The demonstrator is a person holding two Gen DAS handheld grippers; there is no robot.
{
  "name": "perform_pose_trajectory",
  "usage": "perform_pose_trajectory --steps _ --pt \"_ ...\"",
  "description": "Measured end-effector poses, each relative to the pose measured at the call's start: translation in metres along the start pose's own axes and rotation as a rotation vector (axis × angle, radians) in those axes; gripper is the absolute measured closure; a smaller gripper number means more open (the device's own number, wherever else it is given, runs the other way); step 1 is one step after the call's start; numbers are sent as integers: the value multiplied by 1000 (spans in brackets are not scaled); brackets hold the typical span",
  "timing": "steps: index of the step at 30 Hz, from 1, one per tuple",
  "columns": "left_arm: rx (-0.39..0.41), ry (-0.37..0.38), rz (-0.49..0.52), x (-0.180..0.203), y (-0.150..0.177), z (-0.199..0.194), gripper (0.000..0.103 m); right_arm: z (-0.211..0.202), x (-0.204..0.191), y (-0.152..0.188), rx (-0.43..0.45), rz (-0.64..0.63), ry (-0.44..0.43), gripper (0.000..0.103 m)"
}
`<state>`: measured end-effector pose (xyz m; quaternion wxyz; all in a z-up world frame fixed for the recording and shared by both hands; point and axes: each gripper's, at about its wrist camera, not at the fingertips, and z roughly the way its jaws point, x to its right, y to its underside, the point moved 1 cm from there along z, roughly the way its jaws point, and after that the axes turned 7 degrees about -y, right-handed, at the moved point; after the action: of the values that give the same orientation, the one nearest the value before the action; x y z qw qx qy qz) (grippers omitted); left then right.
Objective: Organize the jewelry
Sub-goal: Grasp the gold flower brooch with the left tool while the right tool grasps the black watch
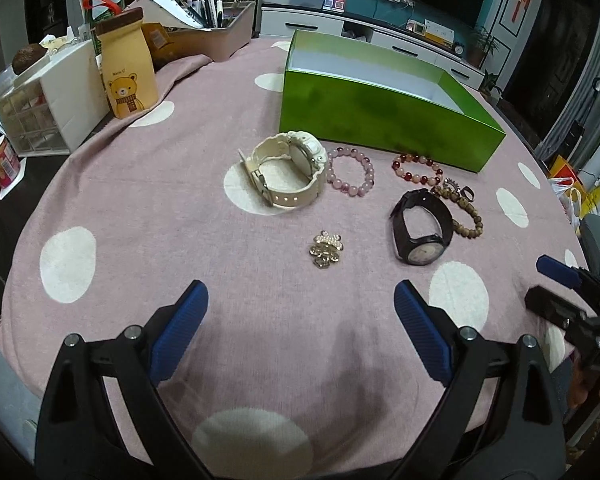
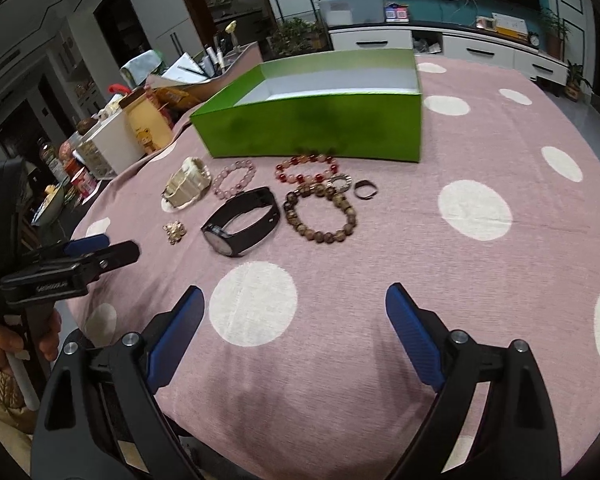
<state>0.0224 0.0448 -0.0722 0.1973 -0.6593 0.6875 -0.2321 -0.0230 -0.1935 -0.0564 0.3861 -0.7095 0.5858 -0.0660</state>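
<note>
Jewelry lies on a pink dotted tablecloth [image 1: 140, 240] in front of an open green box [image 1: 380, 120] [image 2: 312, 128]. It includes a cream watch [image 1: 300, 156] [image 2: 188, 188], a pink bead bracelet [image 1: 368, 167] [image 2: 244, 165], a red bead bracelet [image 1: 410, 178] [image 2: 300, 179], a black watch [image 1: 444, 216] [image 2: 220, 236], a brown bead bracelet [image 1: 474, 216] [image 2: 320, 238], a gold brooch [image 1: 326, 250] [image 2: 175, 232] and two rings [image 2: 340, 182]. My left gripper [image 1: 300, 304] [image 2: 116, 246] hovers open just short of the brooch. To its right, my right gripper [image 2: 296, 296] [image 1: 536, 280] is open, nearer than the brown bracelet. Neither holds anything.
Clutter lines the table's far left: a bear-printed pouch [image 1: 126, 76], a white drawer unit [image 1: 48, 108] and a pen organizer [image 1: 220, 28]. A hand [image 2: 4, 336] grips the left tool's handle. The cloth drops off at the table's rounded edge on both sides.
</note>
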Motion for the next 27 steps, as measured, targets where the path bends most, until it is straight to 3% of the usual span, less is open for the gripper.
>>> perform_pose_trajectory --steps 4,15,27 --pt "11 0 23 6 -4 8 10 7 -9 -1 -10 -43 -34 11" --pt "1 15 62 18 -12 34 32 33 -35 -20 -22 -182 -113 16" --pt "22 41 100 21 -17 46 66 68 -53 -39 -89 -363 -159 53"
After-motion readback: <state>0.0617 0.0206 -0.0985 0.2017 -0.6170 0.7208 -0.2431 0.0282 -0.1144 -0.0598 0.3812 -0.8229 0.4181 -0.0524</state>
